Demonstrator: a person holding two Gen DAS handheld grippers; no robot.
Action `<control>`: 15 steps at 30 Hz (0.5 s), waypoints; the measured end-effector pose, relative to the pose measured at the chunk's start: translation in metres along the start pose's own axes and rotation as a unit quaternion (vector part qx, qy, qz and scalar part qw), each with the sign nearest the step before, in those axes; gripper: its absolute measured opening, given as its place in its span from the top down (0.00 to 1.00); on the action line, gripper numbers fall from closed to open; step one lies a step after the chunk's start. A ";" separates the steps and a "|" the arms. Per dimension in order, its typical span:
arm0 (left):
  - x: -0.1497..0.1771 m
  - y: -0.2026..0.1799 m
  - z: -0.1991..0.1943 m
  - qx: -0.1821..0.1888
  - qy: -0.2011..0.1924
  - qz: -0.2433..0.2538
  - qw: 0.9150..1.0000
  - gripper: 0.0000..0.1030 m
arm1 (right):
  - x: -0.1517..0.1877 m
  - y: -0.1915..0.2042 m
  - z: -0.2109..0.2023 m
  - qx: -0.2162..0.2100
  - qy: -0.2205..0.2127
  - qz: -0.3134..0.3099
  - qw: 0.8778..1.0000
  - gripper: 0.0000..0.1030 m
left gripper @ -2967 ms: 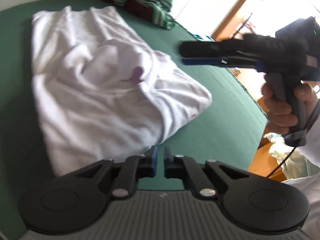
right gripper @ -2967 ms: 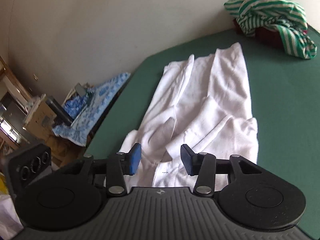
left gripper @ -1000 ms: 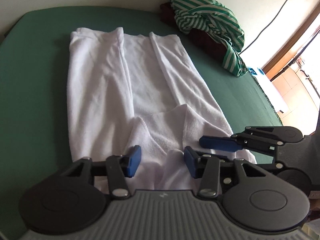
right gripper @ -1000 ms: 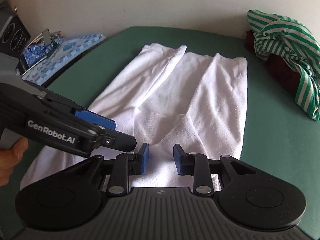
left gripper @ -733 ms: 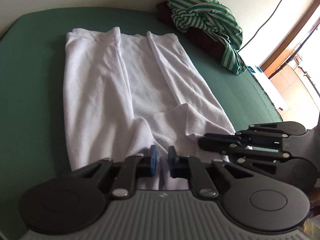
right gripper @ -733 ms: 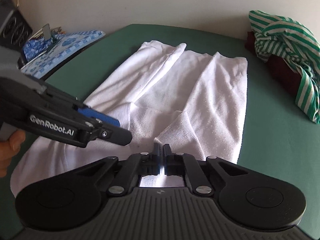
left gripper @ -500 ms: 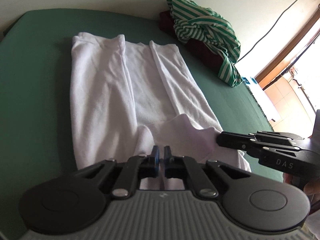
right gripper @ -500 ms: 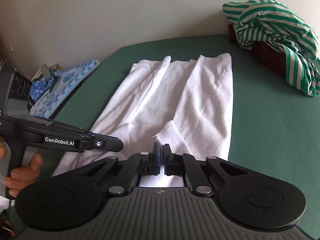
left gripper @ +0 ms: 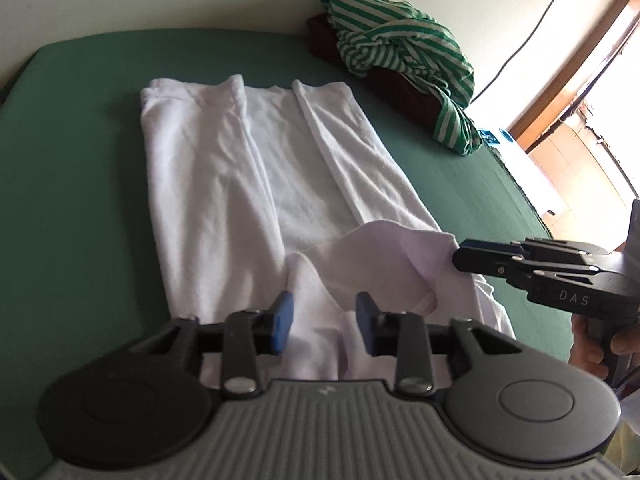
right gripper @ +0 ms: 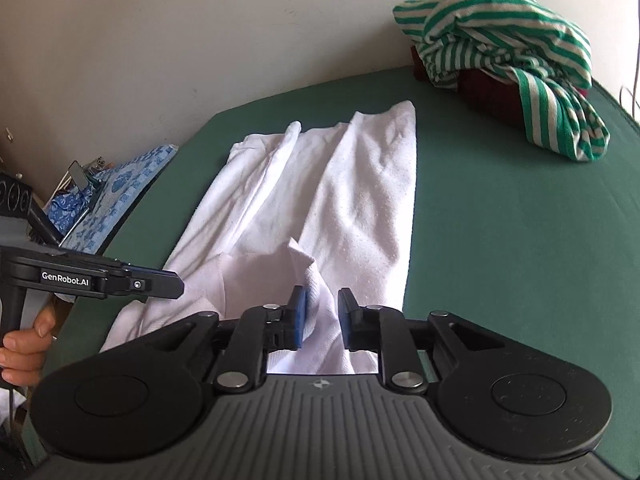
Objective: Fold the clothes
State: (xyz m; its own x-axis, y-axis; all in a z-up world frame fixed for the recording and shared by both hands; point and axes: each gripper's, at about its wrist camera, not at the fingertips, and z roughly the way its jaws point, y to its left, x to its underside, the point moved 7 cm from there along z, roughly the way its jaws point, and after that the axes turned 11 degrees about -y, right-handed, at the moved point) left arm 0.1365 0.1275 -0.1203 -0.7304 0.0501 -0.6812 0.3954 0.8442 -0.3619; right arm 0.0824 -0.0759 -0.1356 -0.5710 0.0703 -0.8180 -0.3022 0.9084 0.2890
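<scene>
Both grippers, left gripper (left gripper: 323, 322) and right gripper (right gripper: 322, 314), are opening over the white garment (left gripper: 256, 184) at lower centre, gripping nothing; re-pinch both near corners evenly before folding.

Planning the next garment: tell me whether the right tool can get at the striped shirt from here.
Probably not without moving: the right tool sits over the white garment, jaws opening, while the striped shirt lies far across bare green surface. Nothing blocks it.
</scene>
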 end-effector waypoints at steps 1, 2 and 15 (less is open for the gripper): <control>-0.002 0.001 0.006 -0.003 0.005 0.005 1.000 0.60 | -0.005 0.004 -0.001 0.001 -0.012 -0.014 1.000 0.79; -0.003 0.003 0.011 -0.007 0.012 0.007 1.000 0.60 | -0.011 0.009 -0.002 -0.002 -0.025 -0.024 0.999 0.79; -0.005 0.038 -0.047 -0.013 -0.040 -0.083 0.996 0.42 | 0.024 0.045 0.054 -0.134 0.117 0.085 0.980 0.69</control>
State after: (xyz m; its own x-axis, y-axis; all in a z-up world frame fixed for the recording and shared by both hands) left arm 0.1288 0.1845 -0.1003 -0.7381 -0.1331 -0.6615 0.2572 0.8508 -0.4582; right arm 0.0964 -0.0107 -0.1688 -0.7807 0.0872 -0.6188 -0.3583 0.7489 0.5575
